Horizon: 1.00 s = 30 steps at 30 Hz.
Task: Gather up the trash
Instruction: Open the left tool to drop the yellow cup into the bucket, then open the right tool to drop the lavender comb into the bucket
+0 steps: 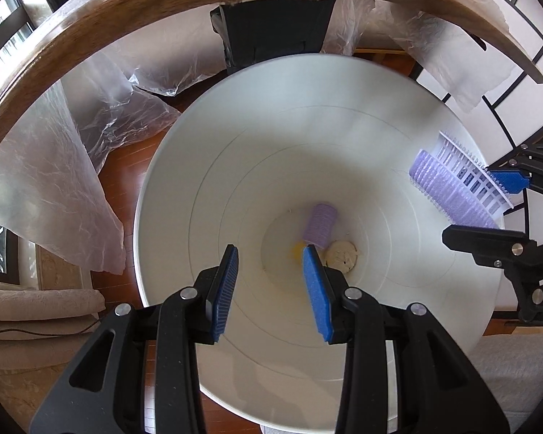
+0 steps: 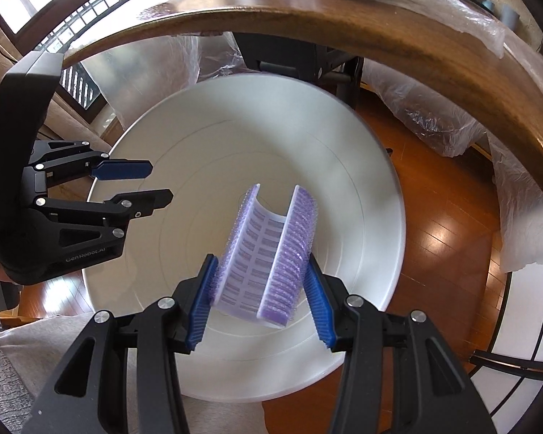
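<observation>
A white round trash bin (image 1: 235,144) stands on the wooden floor below both grippers. At its bottom lie a small purple hair roller (image 1: 320,226), a beige crumpled lump (image 1: 342,255) and a yellow bit (image 1: 297,251). My left gripper (image 1: 270,251) points down into the bin, its blue pads apart with nothing between them. My right gripper (image 2: 260,259) is shut on a split-open purple hair roller (image 2: 268,253) and holds it over the bin (image 2: 163,144). The left wrist view shows that roller (image 1: 449,188) at the bin's right rim. The left gripper (image 2: 161,182) hangs over the bin's left rim.
A curved wooden table edge (image 1: 126,11) arches above the bin, draped with clear plastic sheet (image 1: 54,181). A black object (image 1: 275,32) sits under the table behind the bin. A beige sofa (image 1: 36,300) is at the left, and more plastic (image 2: 438,123) lies on the floor at the right.
</observation>
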### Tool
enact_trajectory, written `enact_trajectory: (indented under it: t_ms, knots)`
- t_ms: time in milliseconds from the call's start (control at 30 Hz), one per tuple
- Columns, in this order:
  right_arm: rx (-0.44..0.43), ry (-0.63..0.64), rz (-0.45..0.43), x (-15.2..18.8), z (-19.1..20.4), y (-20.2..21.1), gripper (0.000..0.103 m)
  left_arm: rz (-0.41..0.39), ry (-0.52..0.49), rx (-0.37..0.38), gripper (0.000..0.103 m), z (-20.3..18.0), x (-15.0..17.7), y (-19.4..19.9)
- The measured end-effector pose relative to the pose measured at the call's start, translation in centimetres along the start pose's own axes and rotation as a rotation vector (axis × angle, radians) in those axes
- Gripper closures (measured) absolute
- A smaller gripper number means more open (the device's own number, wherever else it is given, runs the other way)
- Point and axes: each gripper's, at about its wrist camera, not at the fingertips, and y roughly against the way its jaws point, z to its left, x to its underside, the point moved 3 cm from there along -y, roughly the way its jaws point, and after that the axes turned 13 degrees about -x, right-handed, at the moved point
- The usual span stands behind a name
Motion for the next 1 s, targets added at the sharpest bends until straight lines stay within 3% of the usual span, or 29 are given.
enact_trajectory:
  t_ms: [400,433,500,533,567,700,800,933,1000]
  knots:
    - [0.011,-0.024,0.039,0.4,-0.9,-1.6,0.055,0.009,-0.003,0.0,0.064,-0.1,-0.7,-0.5]
    - [0.018,-0.025,0.039,0.6,-0.9,-1.6,0.051,0.008,-0.002,0.008,0.064,-0.1,-0.7,-0.5]
    - [0.031,-0.03,0.025,0.7,-1.0,-1.2,0.032,0.012,-0.003,0.023,0.055,-0.1,-0.7,-0.4]
    - [0.037,-0.032,0.009,0.7,-1.0,-0.8,0.026,0.009,-0.001,0.015,0.042,0.1,-0.7,-0.4]
    - [0.042,-0.032,-0.001,0.8,-1.0,-0.4,0.024,-0.005,0.005,0.002,0.037,0.3,-0.7,-0.2]
    - [0.069,-0.02,-0.055,0.8,-0.8,1.8,0.022,-0.029,0.023,0.018,0.035,0.9,-0.6,1.0]
    - [0.084,-0.006,-0.131,0.7,-0.2,4.7,0.017,-0.071,0.038,-0.006,0.022,2.0,-0.9,2.9]
    - [0.133,0.03,-0.263,-0.3,0.9,9.2,0.006,-0.177,0.079,-0.033,0.011,4.2,-2.4,7.3]
    - [0.184,0.059,-0.359,-1.2,1.4,11.8,0.004,-0.278,0.121,-0.058,0.001,5.8,-3.8,10.4]
